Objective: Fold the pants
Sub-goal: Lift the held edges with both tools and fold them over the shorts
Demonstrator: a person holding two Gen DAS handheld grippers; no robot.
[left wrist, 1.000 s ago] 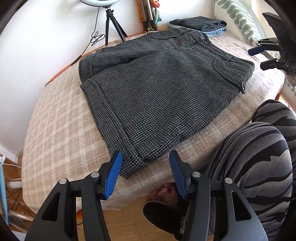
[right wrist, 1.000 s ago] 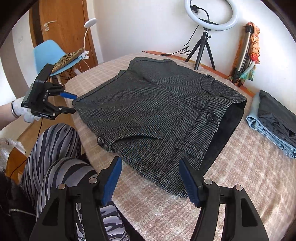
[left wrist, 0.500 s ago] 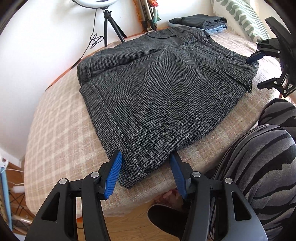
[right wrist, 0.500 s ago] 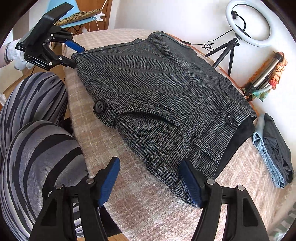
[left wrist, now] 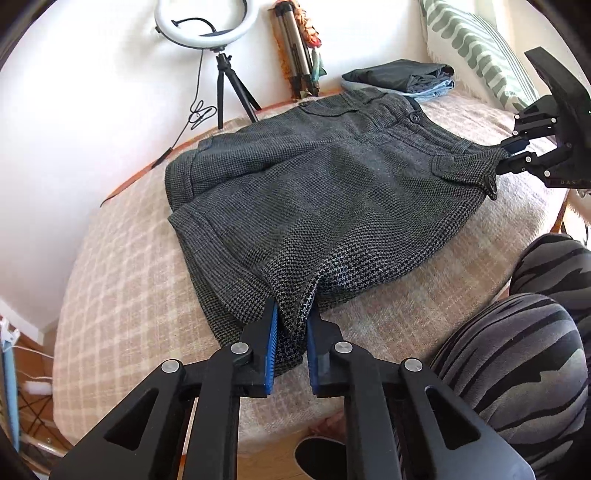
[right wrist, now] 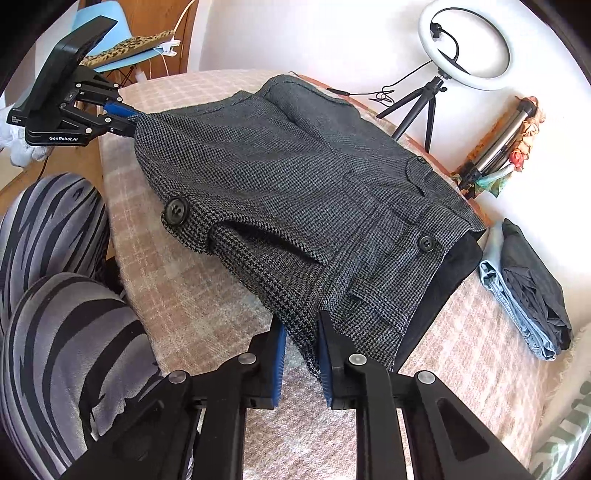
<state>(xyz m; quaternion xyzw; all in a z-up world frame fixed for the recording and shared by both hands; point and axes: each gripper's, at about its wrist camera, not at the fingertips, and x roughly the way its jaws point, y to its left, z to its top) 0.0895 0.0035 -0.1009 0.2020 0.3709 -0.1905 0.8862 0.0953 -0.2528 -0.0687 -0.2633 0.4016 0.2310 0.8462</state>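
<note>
Grey houndstooth wool is clamped between the blue pads of the left gripper, which is closed on the near hem corner of the pants at the near edge of the bed. The right gripper is likewise clenched on the near waistband corner, beside a large black button. Both grasped corners are seen lifted slightly off the checked cover, while the rest of the garment lies spread across the middle of the bed, its far leg reaching towards the far edge. The step in hand is judged to be the lengthwise fold, near side carried over far side. It is recommended that both corners be raised together and level, the cloth between them kept taut, and the near edge laid squarely upon the far edge before release. Sagging at mid-span would be expected to leave a crease. Beyond, folded clothes are noted at the far right corner, and a ring light against the wall
</note>
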